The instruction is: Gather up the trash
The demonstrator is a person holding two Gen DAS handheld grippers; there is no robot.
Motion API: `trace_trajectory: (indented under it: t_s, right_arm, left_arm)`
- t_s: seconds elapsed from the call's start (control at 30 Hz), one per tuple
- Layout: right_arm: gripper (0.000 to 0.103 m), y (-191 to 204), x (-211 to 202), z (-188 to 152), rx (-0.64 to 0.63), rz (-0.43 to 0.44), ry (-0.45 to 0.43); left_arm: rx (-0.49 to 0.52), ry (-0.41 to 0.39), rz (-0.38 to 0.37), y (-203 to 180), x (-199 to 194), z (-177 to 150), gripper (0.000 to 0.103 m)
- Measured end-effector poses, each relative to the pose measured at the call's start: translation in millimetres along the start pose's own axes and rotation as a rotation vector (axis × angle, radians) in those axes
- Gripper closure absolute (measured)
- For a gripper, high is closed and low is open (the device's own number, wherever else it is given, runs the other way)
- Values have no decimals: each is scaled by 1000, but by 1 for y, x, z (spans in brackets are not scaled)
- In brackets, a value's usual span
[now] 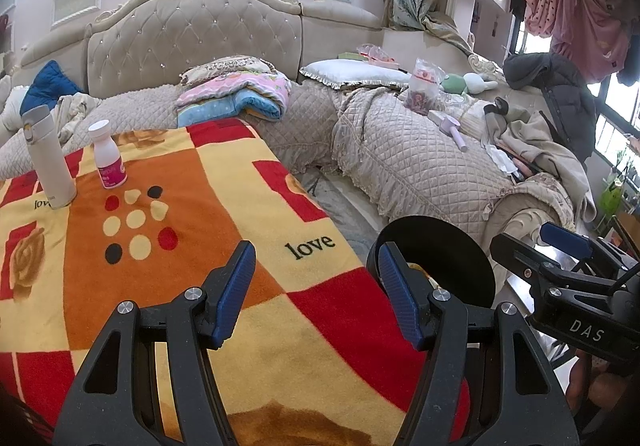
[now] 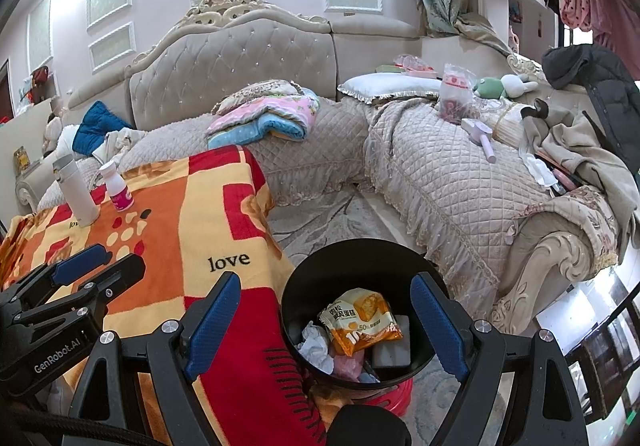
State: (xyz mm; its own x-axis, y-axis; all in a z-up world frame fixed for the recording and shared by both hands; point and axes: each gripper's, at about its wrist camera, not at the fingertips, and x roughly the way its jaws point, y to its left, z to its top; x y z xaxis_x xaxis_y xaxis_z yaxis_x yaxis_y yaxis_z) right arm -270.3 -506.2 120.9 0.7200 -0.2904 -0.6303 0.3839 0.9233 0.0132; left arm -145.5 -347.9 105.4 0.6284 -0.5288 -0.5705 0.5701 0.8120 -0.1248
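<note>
right gripper (image 2: pixel 324 320) is sitting closest to the lens, jaws spread wide with nothing between them, hanging right over the black trash bin (image 2: pixel 292 286). looking down into it, the bin is already holding an orange and white snack wrapper (image 2: pixel 358 320), a crumpled white tissue (image 2: pixel 314 344), something pink and a flat pale piece i can't identify. so i'm guessing most of the collecting is done.

left gripper (image 1: pixel 316 294) is also wide open and carrying nothing, hovering over the colourful "love" blanket (image 1: pixel 168 246) that is covering the table. the near part of that blanket is looking bare of any litter. the bin is showing just past the blanket's right edge in this view, low beside the table.

what's still standing on the blanket is a tall white thermos (image 1: pixel 50 158) and a small white bottle with a pink label (image 1: pixel 107 156), both upright at the far left corner, near each other but not touching. the thermos isn't reading as trash to me. the little bottle might be, can't tell if it's empty.

the sofa (image 1: pixel 400 150) behind is carrying lots of clutter (a clear plastic bag (image 1: pixel 420 92), clothes, a plush toy), but i can't say whether any of that is counting as trash. so i'm calling it nearly finished, with maybe the bottle left.
</note>
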Motion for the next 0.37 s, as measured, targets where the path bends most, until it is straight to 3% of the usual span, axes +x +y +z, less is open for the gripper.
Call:
trace_trajectory:
  t_s: [0.37]
  right_arm:
    - [18, 8, 3, 5, -22, 2, 8]
  left_arm:
    - [-4, -17, -1, 10, -2, -1, 40]
